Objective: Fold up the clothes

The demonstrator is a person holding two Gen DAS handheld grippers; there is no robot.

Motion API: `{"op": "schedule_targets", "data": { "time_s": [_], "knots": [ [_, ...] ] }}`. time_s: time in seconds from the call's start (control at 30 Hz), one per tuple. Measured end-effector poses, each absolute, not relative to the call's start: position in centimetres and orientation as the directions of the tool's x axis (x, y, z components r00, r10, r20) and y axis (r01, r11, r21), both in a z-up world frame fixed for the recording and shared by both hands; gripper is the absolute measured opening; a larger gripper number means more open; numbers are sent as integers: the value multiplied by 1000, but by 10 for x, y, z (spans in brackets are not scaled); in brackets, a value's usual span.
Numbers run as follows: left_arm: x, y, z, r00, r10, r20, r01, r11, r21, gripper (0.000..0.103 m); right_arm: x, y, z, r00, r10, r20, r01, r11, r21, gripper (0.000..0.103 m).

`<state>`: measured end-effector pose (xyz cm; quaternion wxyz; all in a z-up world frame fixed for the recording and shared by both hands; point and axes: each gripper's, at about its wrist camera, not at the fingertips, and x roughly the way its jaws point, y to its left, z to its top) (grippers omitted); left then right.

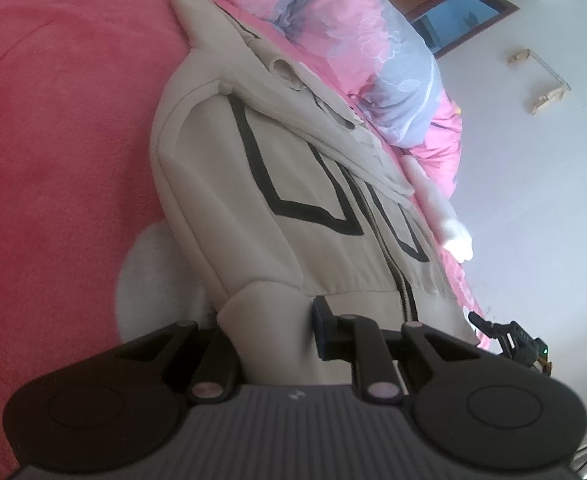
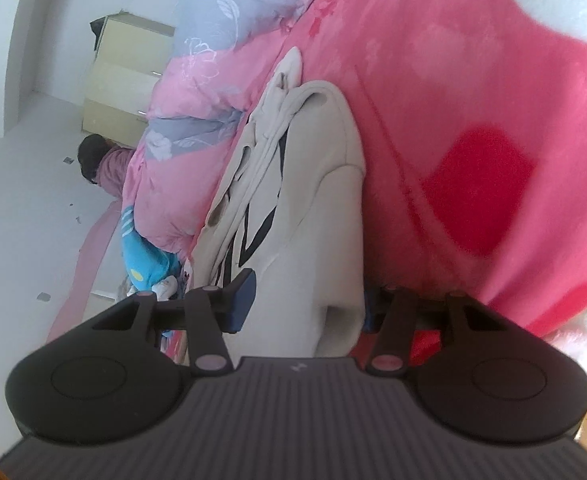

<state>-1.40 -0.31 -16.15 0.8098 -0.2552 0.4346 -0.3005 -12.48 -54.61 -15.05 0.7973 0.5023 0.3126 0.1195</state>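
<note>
Beige with black line markings, the zip hoodie (image 1: 293,200) lies flat on the pink fleece blanket (image 1: 53,160), its hood toward the pink-and-grey floral quilt (image 1: 377,60). We see our left gripper (image 1: 271,320) clamped on one bottom corner of the hoodie's hem. Our right gripper (image 2: 313,304) grips the other corner, fabric bunched between its fingers.

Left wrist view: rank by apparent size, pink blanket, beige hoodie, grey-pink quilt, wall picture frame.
1. pink blanket
2. beige hoodie, close to the camera, so inflated
3. grey-pink quilt
4. wall picture frame, far off, so its true size is unsure
</note>
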Motion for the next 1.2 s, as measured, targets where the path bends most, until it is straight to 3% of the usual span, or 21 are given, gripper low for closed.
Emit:
{"op": "schedule_targets", "data": {
  "time_s": [0.1, 0.17, 0.23, 0.3, 0.8, 1.2],
  "knots": [
    [-17, -4, -160, 443, -709, -549, 281, 692, -665, 25, -119, -543, -153, 776, 505, -378, 134, 454, 881, 27],
    [-18, -5, -159, 444, -709, -549, 292, 693, -659, 24, -113, -539, -154, 772, 504, -386, 141, 458, 878, 17],
    [-21, -6, -156, 449, -704, -550, 297, 698, -652, 12, -109, -534, -153, 774, 499, -390, 136, 470, 872, 8],
    [-24, -6, -152, 454, -700, -552, 301, 703, -644, 8, -108, -528, -147, 787, 488, -378, 114, 487, 866, 5],
    [7, 3, -90, 492, -780, -387, 403, 598, -693, 6, -67, -511, -56, 843, 481, -242, -98, 578, 810, 4],
    [90, 4, -57, 579, -733, -357, 442, 650, -618, 6, 30, -508, -19, 849, 487, -206, -176, 627, 759, 4]
  ]
}}
